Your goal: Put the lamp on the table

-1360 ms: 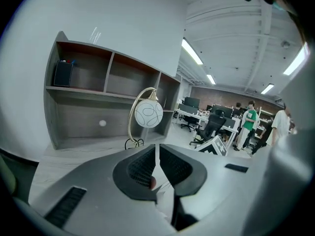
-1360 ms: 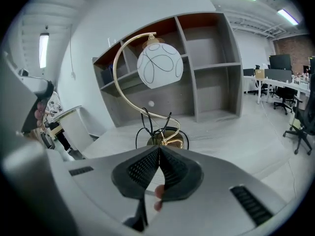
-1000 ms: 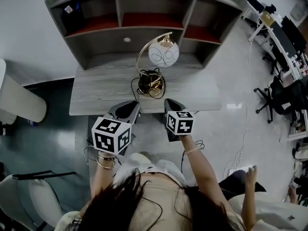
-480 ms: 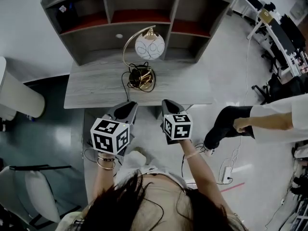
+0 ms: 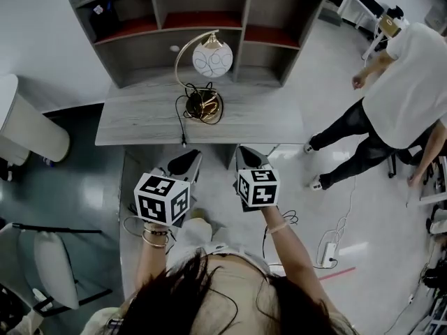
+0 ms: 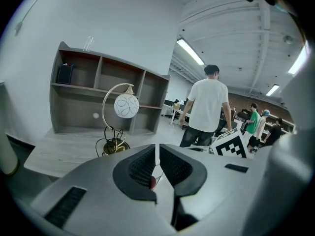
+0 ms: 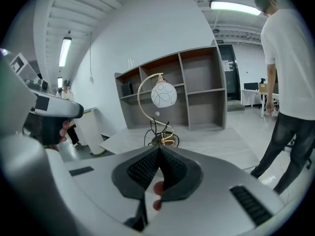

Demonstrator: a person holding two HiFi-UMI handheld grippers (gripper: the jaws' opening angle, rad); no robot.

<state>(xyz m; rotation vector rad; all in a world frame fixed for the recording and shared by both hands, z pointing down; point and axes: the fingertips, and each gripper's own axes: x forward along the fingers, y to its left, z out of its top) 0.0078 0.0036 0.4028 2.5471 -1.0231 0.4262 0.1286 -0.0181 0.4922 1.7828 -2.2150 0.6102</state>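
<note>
The lamp (image 5: 203, 106), a gold arched stem with a white patterned globe and a coiled black cord at its brass base, stands upright on the grey wooden table (image 5: 269, 123). My left gripper (image 5: 187, 160) and right gripper (image 5: 248, 158) hover side by side just short of the table's near edge, both shut with nothing in them. In the left gripper view the lamp (image 6: 126, 105) stands ahead and left of the left gripper (image 6: 156, 154). In the right gripper view the lamp (image 7: 163, 95) stands straight beyond the right gripper (image 7: 159, 154).
A grey shelf unit (image 5: 202, 9) with red-lined compartments rises at the table's back. A person in a white shirt (image 5: 405, 61) walks on the floor at the right. A chair (image 5: 56, 278) stands lower left, a white rounded object (image 5: 28, 128) at left, and cables (image 5: 328, 246) lie on the floor.
The grippers have drawn back a little from the table edge, still shut. A person in white has walked into view at the right. The lamp stays standing on the table.
</note>
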